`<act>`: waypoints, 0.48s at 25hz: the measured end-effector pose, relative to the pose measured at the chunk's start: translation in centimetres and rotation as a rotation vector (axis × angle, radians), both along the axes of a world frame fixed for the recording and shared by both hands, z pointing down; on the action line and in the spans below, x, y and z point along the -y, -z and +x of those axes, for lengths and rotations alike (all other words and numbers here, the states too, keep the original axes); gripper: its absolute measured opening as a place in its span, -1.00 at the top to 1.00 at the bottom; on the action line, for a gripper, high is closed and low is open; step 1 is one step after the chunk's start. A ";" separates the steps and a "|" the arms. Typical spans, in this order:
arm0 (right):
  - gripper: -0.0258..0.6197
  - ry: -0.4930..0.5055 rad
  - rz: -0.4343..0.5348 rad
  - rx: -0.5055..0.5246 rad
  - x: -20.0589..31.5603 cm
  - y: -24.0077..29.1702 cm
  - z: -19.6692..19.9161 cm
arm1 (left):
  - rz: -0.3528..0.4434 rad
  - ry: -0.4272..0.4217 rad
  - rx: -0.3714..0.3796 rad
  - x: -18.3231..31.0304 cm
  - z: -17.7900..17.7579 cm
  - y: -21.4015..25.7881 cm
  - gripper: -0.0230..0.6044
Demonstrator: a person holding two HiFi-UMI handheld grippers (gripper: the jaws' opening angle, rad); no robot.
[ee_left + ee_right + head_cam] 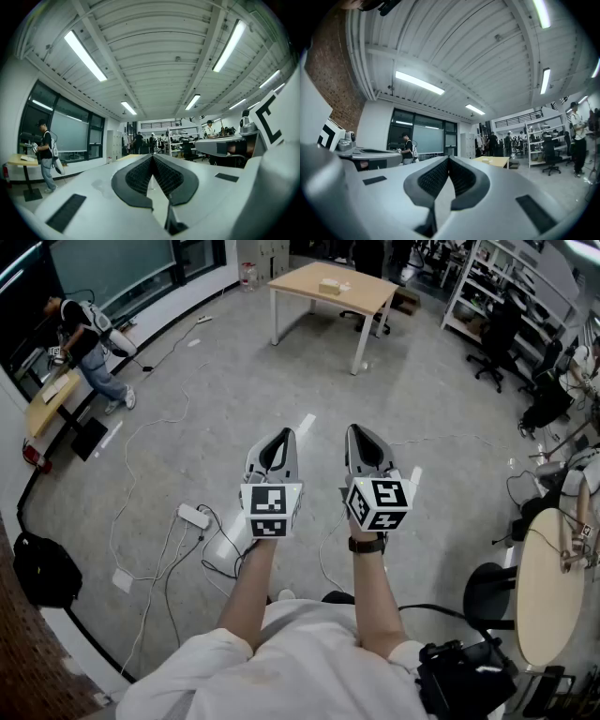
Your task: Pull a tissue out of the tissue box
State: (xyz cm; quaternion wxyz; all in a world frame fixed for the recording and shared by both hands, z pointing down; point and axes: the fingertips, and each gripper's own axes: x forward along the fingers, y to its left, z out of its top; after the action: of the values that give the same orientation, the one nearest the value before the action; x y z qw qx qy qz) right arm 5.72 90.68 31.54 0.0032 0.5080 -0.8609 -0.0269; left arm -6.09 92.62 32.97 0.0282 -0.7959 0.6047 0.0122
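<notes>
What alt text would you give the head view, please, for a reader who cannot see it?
A person holds two grey grippers with black-and-white marker cubes, the left gripper and right gripper, level and side by side above a concrete floor, both shut and empty. Far ahead stands a light wooden table bearing a small pale box.

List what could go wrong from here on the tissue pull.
1. The tissue box sits far off on the table; loose cables and a power strip lie on the floor between, a trip hazard.
2. Left gripper and right gripper are both shut and empty; they must open before any pinch.
</notes>
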 end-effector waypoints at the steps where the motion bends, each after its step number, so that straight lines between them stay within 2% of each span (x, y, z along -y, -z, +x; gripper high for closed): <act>1: 0.92 0.003 0.004 -0.006 0.0 0.0 -0.3 | -0.001 0.007 -0.017 0.2 -0.4 -0.2 0.95; 6: 0.92 0.009 -0.009 -0.014 0.9 -0.7 -1.6 | -0.025 0.011 -0.056 1.4 -2.0 -1.2 0.95; 12: 0.92 -0.014 -0.033 -0.044 4.9 -2.4 -1.3 | -0.041 -0.009 -0.093 5.0 -1.5 -2.3 0.95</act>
State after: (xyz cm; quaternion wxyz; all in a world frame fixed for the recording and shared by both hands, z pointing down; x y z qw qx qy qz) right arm 4.43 85.81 33.97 0.0305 0.5129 -0.8575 -0.0240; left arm -7.60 87.60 35.30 -0.0161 -0.7975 0.6019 0.0368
